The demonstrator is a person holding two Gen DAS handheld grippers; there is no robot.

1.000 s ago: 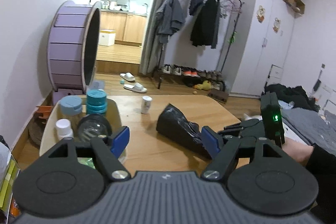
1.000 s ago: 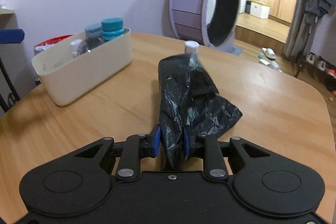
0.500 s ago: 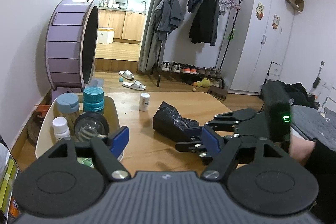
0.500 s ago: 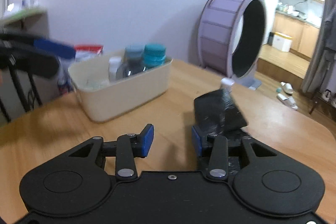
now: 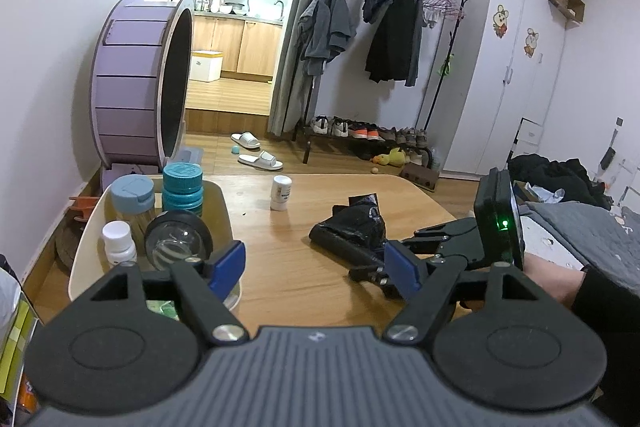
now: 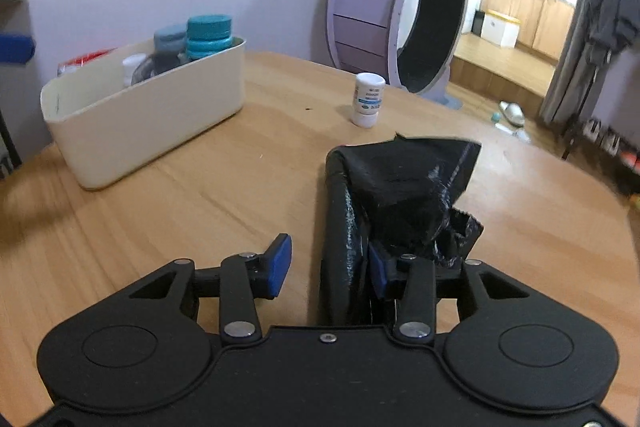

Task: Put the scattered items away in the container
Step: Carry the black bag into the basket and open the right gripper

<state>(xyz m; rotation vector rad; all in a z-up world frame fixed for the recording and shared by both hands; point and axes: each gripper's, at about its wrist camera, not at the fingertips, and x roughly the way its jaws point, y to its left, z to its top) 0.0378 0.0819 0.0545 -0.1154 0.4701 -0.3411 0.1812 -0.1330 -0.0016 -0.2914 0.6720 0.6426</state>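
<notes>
A black roll of plastic bags (image 6: 400, 183) lies on the wooden table (image 6: 200, 195); it also shows in the left wrist view (image 5: 352, 231). My right gripper (image 6: 328, 267) is open around its near end, the right pad touching it. A cream bin (image 6: 148, 119) stands at the left holding bottles and jars, among them a teal-lidded jar (image 5: 182, 189). A small white bottle (image 6: 368, 101) stands upright past the roll. My left gripper (image 5: 316, 269) is open and empty, hovering beside the bin (image 5: 80, 255).
A purple cat wheel (image 5: 140, 95) stands on the floor beyond the table's far left edge. A clothes rack (image 5: 380, 67) and wardrobe are across the room. A bed (image 5: 592, 227) lies past the table's right edge.
My right gripper went from shut on the black roll to open, and the roll now lies flat on the table. The left gripper barely moved.
</notes>
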